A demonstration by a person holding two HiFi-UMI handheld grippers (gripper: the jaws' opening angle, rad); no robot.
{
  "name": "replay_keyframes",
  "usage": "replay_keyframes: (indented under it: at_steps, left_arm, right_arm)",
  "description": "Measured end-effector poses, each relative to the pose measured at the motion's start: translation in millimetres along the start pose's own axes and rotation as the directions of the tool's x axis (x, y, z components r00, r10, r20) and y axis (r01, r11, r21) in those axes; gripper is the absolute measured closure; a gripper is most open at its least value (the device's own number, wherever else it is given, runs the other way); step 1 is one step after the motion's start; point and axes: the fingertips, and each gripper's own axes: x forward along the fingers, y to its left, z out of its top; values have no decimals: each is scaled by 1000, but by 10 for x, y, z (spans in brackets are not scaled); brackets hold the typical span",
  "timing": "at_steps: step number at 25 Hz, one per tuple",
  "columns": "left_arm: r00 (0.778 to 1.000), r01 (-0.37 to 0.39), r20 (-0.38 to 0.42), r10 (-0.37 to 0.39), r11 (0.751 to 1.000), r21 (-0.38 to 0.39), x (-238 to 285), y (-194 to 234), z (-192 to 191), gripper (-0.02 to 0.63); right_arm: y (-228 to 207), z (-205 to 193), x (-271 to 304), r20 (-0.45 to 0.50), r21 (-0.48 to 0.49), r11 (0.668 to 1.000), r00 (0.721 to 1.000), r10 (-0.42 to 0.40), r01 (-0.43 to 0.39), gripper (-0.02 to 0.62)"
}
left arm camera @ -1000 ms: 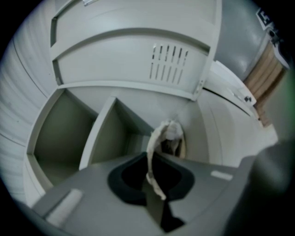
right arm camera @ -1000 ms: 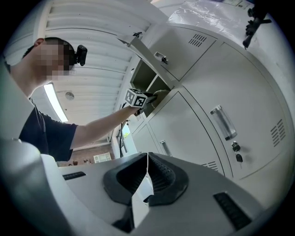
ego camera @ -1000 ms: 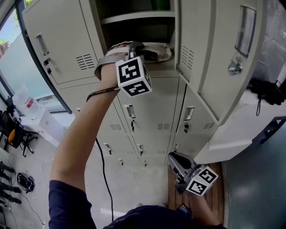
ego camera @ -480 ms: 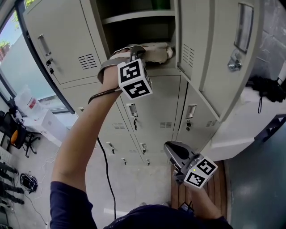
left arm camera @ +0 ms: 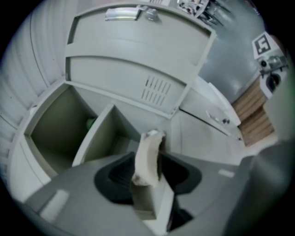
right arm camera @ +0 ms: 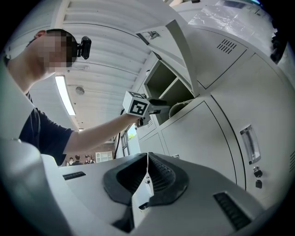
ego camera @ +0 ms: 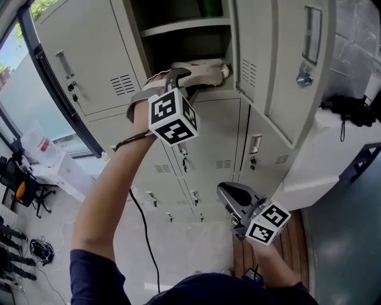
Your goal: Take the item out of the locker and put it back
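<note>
A cream-coloured soft item (ego camera: 207, 70) lies at the front edge of the open locker compartment (ego camera: 178, 43), on its lower shelf. My left gripper (ego camera: 182, 76) is raised to that edge. Its jaws are opening, and the item (left arm camera: 147, 154) stands between them with a dark gap beside it, so the pads do not press on it. My right gripper (ego camera: 233, 200) hangs low in front of the lower lockers. In the right gripper view its jaws (right arm camera: 147, 166) meet with nothing between them.
The locker's door (ego camera: 280, 65) stands open to the right of the compartment. A green thing (ego camera: 208, 7) sits on the upper shelf. Closed locker doors (ego camera: 208, 149) fill the rows below. A black bag (ego camera: 351, 112) rests on a white ledge at right. A cable (ego camera: 140, 220) hangs from my left arm.
The left gripper's jaws have spread apart around the cream item, which now lies on the shelf edge. The left hand sank slightly. The right gripper rose a little.
</note>
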Motion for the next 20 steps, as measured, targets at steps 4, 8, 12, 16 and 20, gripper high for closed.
replay_keyframes:
  at_steps: [4, 8, 12, 16, 20]
  left_arm:
    - [999, -5, 48, 8, 999, -46, -245, 4, 39, 443]
    - [992, -24, 120, 36, 994, -104, -611, -27, 117, 445]
    - [970, -14, 231, 75, 966, -257, -1115, -112, 145, 445]
    - [940, 44, 327, 102, 911, -411, -1620, -314, 21, 448]
    - [903, 93, 400, 157, 837, -539, -2108, -600, -183, 474]
  right_arm:
    - [149, 39, 26, 3, -16, 1000, 1000, -4, 4, 586]
    - [320, 135, 87, 11, -58, 998, 1000, -7, 8, 586]
    - [532, 192, 126, 5, -100, 995, 1000, -12, 13, 586]
    - [745, 178, 149, -10, -130, 991, 1000, -20, 19, 586]
    - [958, 112, 164, -32, -150, 988, 999, -26, 20, 586]
